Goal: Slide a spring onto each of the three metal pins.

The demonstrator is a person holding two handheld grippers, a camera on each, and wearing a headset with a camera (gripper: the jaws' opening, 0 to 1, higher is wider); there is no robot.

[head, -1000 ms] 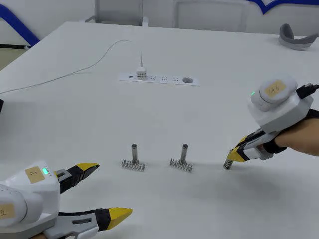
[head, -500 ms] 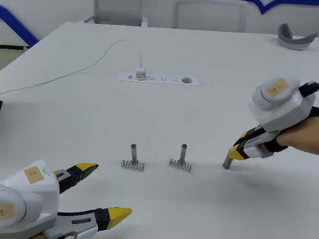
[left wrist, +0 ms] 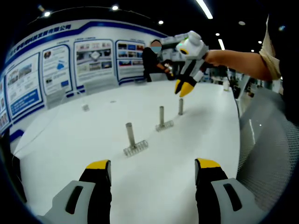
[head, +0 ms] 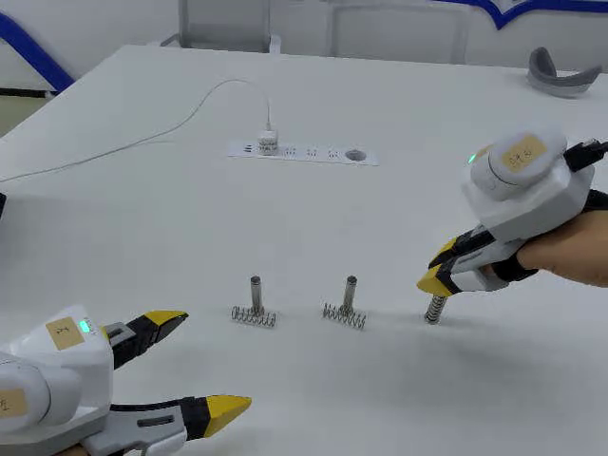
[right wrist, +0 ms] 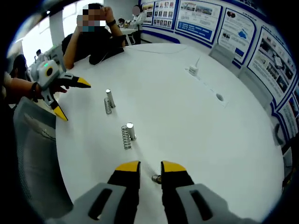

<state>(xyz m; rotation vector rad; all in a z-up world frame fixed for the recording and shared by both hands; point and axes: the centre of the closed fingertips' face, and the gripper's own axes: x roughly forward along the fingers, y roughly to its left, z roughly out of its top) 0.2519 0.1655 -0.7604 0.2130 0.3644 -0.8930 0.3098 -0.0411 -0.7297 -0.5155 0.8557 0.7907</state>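
Three upright metal pins stand in a row on the white table (head: 142, 218). At the foot of the left pin (head: 256, 290) lies a spring (head: 254, 316), and another spring (head: 344, 316) lies by the middle pin (head: 351, 290). The right pin (head: 436, 309) wears a spring around its shaft. My right gripper (head: 437, 268) hovers just above that pin, jaws slightly open and empty; from above the pin's top (right wrist: 156, 178) shows between them. My left gripper (head: 199, 361) rests wide open near the front left, well short of the pins (left wrist: 130, 134).
A white power strip (head: 302, 151) with a plug and cable (head: 180, 119) lies further back. A grey curved object (head: 560, 71) sits at the far right corner. People (right wrist: 96, 35) sit beyond the table's far side. A mesh chair (left wrist: 266, 154) stands beside the table.
My right gripper has let go of the spring on the right pin and risen a little up and to the left. The left gripper has stayed put.
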